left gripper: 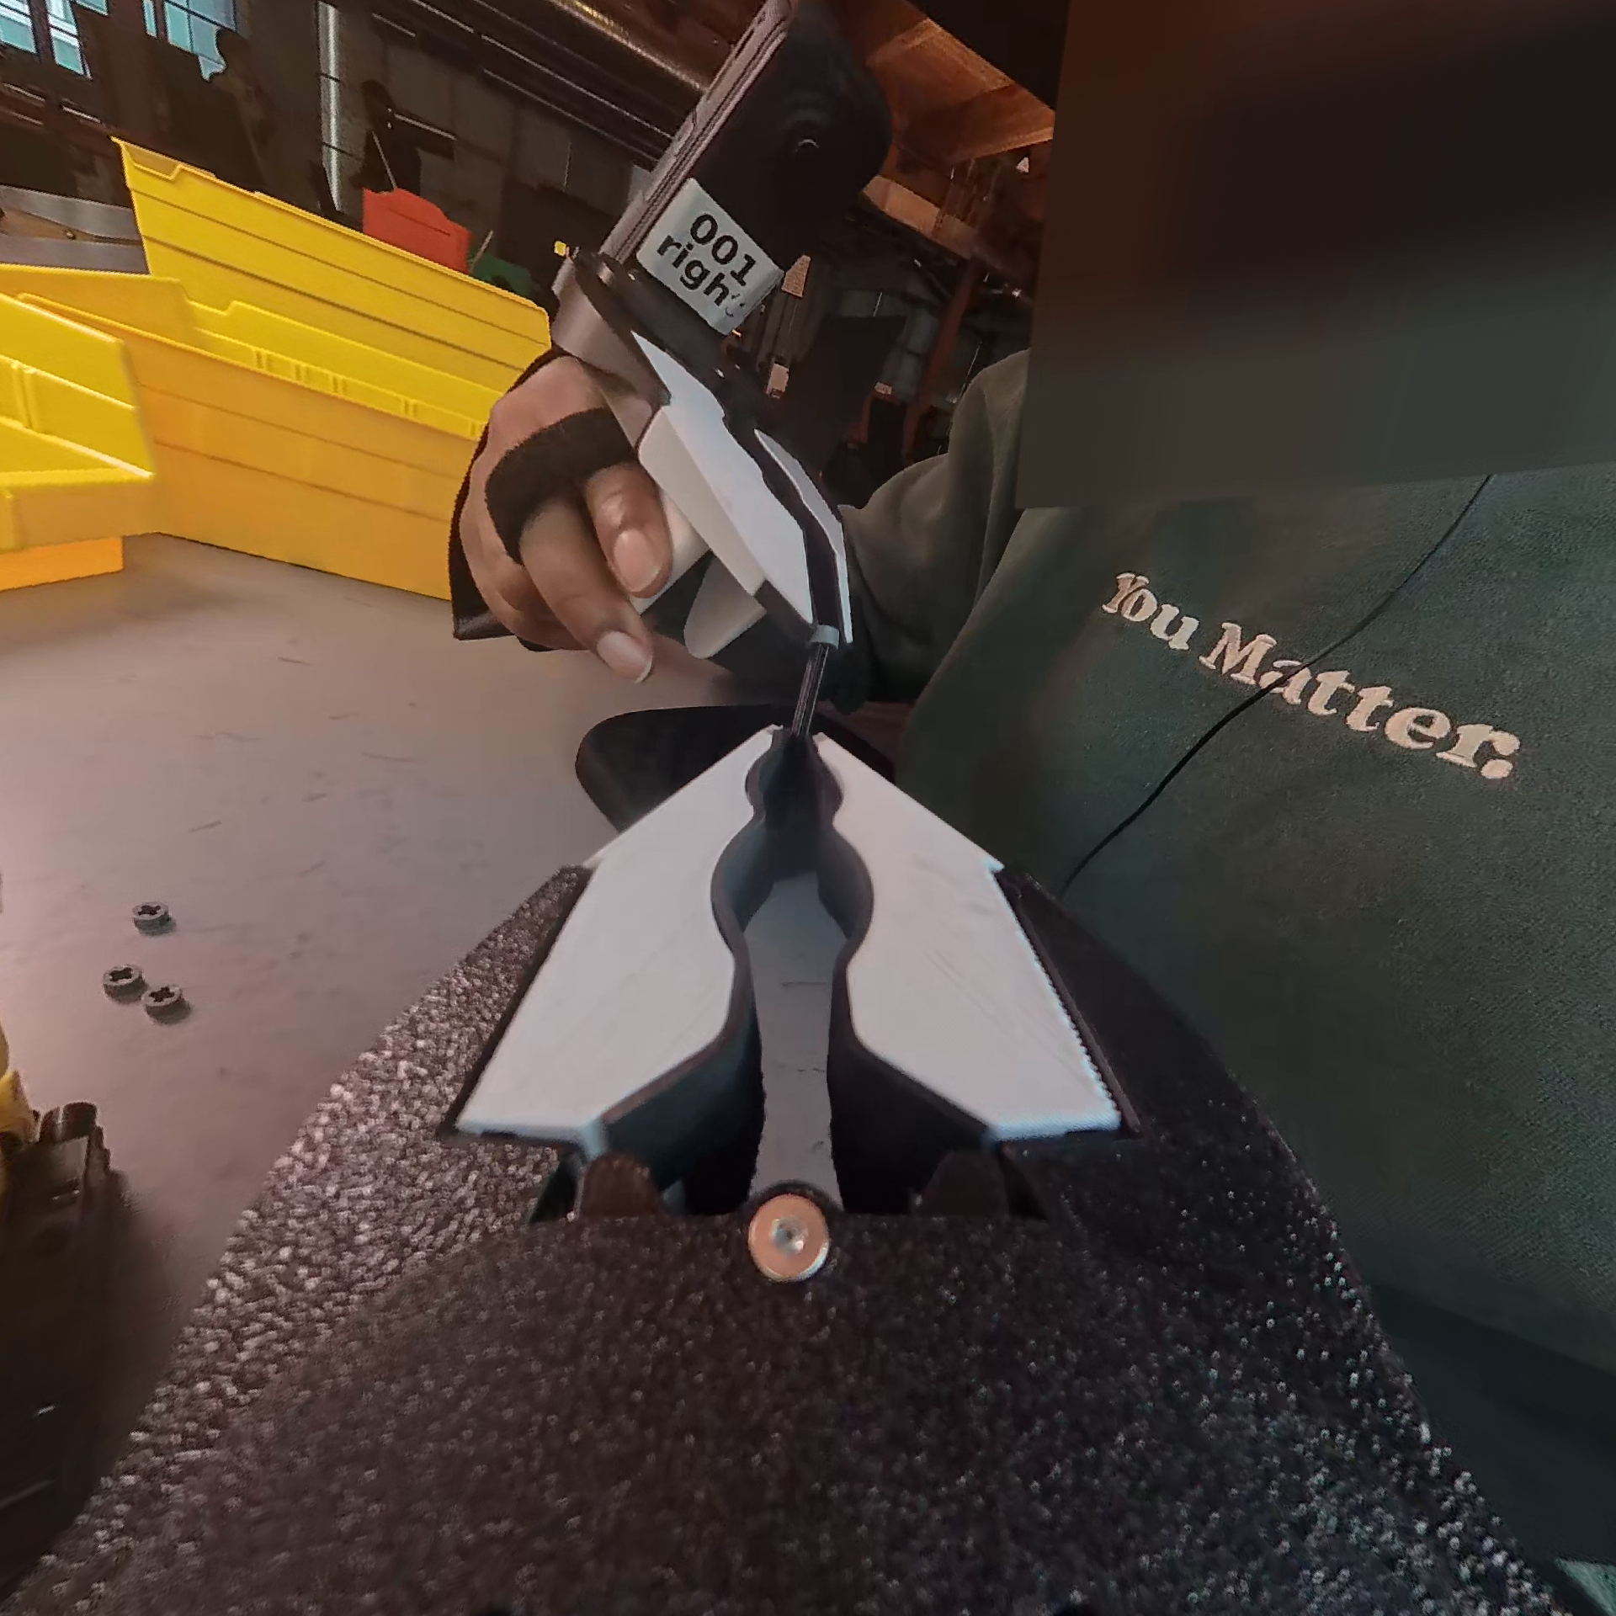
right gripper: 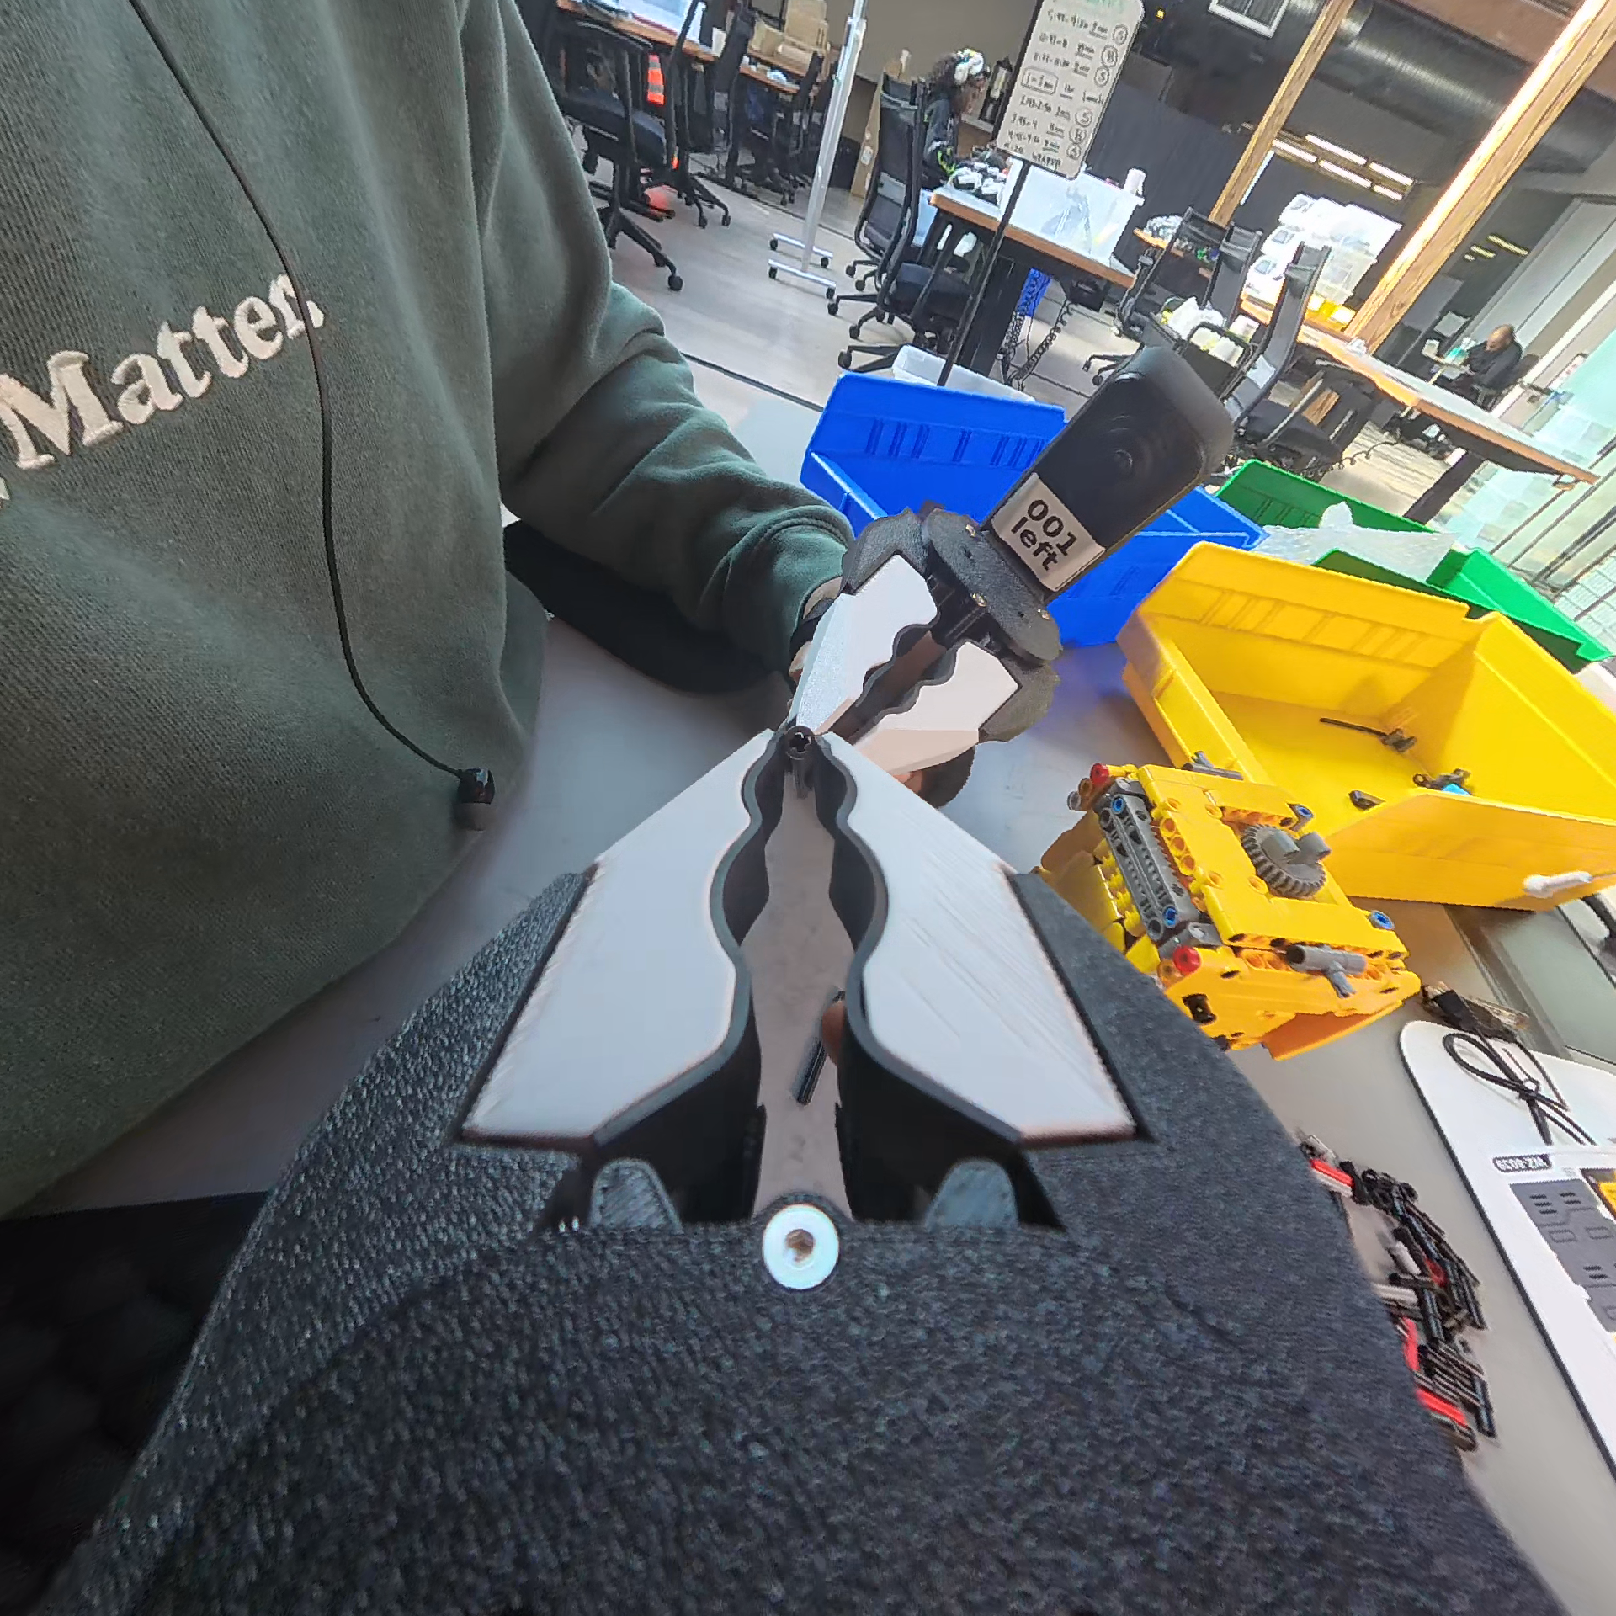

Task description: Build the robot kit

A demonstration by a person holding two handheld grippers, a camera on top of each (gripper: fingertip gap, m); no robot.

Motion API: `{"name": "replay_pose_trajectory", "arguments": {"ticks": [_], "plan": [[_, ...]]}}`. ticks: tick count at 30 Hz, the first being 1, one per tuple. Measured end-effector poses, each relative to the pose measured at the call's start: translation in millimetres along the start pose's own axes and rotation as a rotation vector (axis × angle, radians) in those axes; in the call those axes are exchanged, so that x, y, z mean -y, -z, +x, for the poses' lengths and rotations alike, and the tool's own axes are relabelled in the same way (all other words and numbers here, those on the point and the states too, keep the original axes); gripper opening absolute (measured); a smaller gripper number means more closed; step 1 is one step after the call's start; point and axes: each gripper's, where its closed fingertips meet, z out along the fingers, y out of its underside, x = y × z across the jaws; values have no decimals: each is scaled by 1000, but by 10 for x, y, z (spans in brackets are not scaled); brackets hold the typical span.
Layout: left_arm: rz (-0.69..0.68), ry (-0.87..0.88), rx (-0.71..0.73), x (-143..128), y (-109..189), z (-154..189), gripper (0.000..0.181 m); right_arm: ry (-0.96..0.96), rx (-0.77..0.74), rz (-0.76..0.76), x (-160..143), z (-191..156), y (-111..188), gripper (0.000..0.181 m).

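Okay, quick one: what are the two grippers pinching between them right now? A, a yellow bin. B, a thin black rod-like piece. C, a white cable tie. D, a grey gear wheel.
B: the left gripper and the right gripper meet tip to tip, both shut on the thin black rod-like piece; the gear stays on the yellow brick model.

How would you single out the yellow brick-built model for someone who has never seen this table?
In the right wrist view, start at the open yellow bin on the grey table. The yellow brick-built model sits just in front of it, right of the gripper tips. Unlike the plain bins, it has grey beams, a grey gear on top and red and blue pin ends.
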Motion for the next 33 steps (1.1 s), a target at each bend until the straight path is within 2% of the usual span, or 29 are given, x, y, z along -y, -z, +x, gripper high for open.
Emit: {"name": "replay_pose_trajectory", "arguments": {"ticks": [23, 24, 26, 28, 31, 33], "plan": [[-119, 31, 61, -198, -43, -111, 0, 90, 4, -183, -213, -84, -50, 6], [-121, 40, 69, -201, -44, -129, 0, 100, 6, -200, -244, -91, -62, 6], [-48, 70, 1, -32, -64, -27, 0, 149, -1, -361, -576, -84, -122, 6], [-143, 13, 67, -114, -85, -97, 0, 103, 20, -255, -484, -138, -187, 6], [-118, 12, 101, -78, 8, -130, 0, 115, -7, -289, -493, -38, -97, 6], [-149, -3, 169, -117, 95, -229, 0, 95, -13, -305, -559, -7, -52, 6]]}}
